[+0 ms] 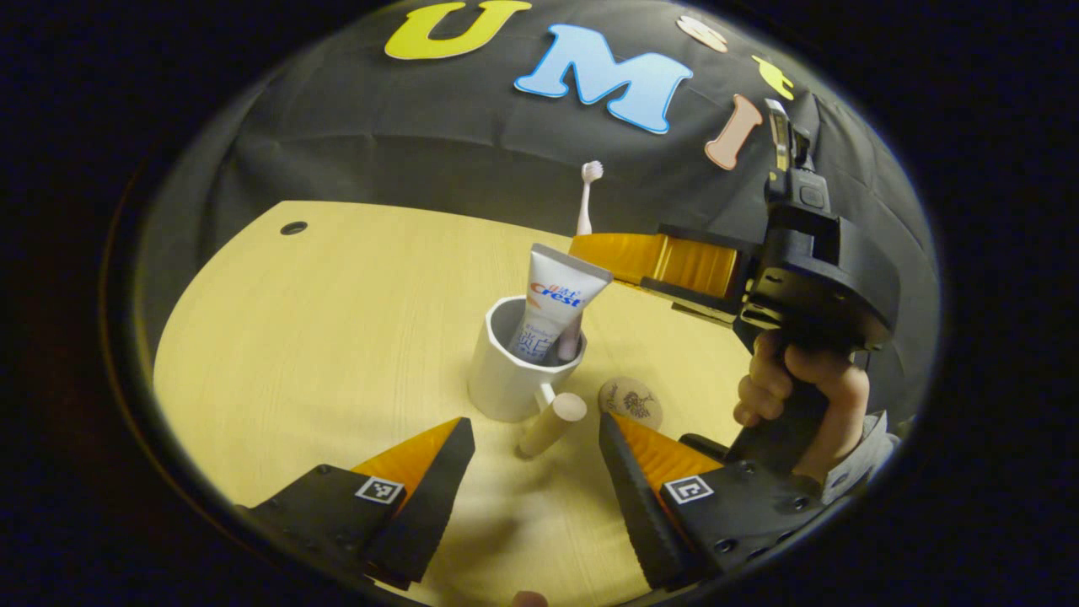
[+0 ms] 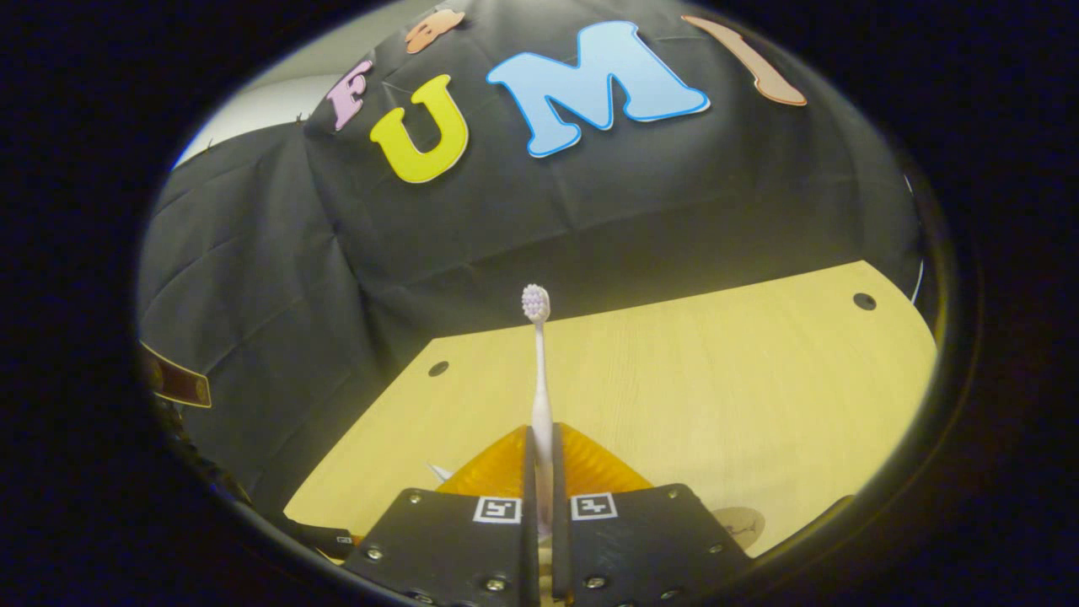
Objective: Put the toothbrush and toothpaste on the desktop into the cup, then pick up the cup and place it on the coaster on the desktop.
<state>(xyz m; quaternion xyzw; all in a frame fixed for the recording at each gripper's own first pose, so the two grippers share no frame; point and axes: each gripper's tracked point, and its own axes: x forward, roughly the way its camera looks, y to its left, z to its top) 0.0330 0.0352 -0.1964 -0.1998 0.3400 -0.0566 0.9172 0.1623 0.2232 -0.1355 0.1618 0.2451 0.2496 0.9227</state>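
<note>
The left gripper (image 1: 535,472) hung over the desk (image 1: 337,337) with its two fingers wide apart. Just past them stood the white cup (image 1: 514,371), with the toothpaste (image 1: 552,303) inside and the round coaster (image 1: 630,400) beside it. Above the cup, the right gripper (image 2: 539,472) squeezed the toothbrush (image 2: 539,379), brush end up.

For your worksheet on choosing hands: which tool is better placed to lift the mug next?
Probably left: the left tool is open, facing the white ceramic mug's wooden handle. The right tool grips the pink toothbrush.
</note>
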